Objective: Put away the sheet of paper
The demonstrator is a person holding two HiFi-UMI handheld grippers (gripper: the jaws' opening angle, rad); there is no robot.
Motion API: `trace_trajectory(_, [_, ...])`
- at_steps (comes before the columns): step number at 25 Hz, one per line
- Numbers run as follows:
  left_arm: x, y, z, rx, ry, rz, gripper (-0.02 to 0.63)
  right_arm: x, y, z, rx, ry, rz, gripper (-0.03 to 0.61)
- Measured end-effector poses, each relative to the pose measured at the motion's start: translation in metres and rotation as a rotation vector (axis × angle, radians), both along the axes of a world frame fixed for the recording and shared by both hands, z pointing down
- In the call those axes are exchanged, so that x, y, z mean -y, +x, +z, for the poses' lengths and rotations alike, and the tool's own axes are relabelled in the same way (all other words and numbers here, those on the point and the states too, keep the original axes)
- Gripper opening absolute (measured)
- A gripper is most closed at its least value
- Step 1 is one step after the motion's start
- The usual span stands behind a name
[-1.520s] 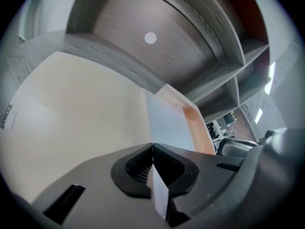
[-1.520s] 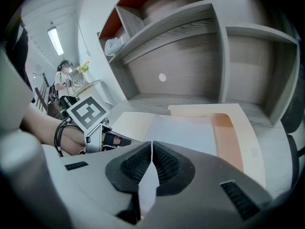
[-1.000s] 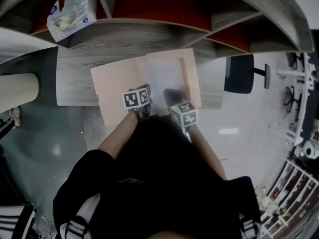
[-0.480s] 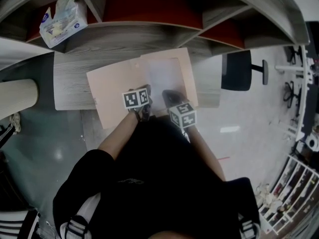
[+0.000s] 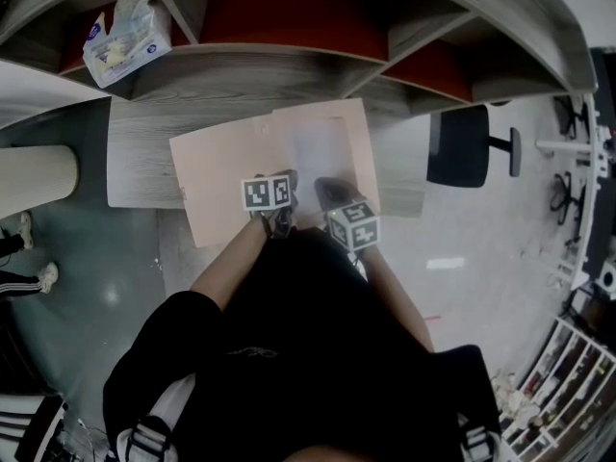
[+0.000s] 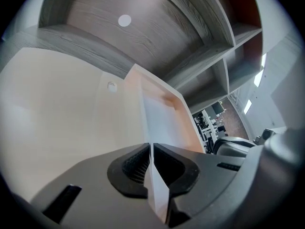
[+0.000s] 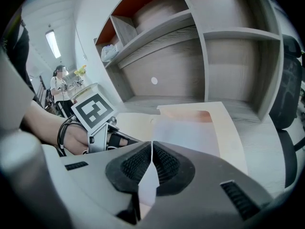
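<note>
Left gripper view shows the left gripper (image 6: 150, 149) with its jaws pinched right down on the near edge of the thin white sheet of paper (image 6: 159, 123). Right gripper view is the same deal: the right gripper (image 7: 151, 149) is clamped on that edge, just beside the left one. The sheet lies on the right half of the open pale peach card folder (image 5: 217, 176), which looks to have a pocket flap over that side. The folder sits flat on the grey wood-grain desk (image 5: 144, 152), under the shelf unit (image 5: 289, 17).

What could go wrong, as I see it:
- Both grips are on one edge and close together. If the hands push unevenly, the sheet probably buckles or creases instead of sliding.
- The far corners could snag on the pocket's edge and fold over.
- Nothing is holding the folder down, so a push might just shove it along the desk.
- Pull the two grippers apart and thin paper tears.
</note>
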State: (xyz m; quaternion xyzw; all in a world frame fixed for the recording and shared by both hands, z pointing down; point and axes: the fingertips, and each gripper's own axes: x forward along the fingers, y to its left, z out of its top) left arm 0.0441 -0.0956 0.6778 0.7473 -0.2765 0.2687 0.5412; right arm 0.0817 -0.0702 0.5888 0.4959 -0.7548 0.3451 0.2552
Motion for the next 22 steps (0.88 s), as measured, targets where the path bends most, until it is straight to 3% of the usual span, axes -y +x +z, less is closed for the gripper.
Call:
trace_trajectory(2, [-0.001,0.0,-0.003,0.004,0.006,0.0,0.051,0.003,-0.001,-0.002,0.008,0.007,-0.019,0.025])
trace_trajectory(7, [-0.001,-0.006,-0.01,-0.002,0.019,-0.047,0.152,0.009,-0.005,-0.005,0.04,0.032,-0.074,0.025])
trace_trajectory(15, [-0.015,-0.056,-0.031,0.069,0.111,-0.219,0.153,0.011,-0.034,-0.011,0.173,0.06,-0.233,0.025])
trace_trajectory(19, [-0.047,-0.083,-0.038,0.105,0.117,-0.26,0.152,0.012,-0.058,-0.012,0.206,0.096,-0.334,0.025])
trace_trajectory(22, [-0.064,-0.105,-0.044,0.147,0.119,-0.299,0.143,0.011,-0.074,-0.028,0.231,0.158,-0.351,0.025])
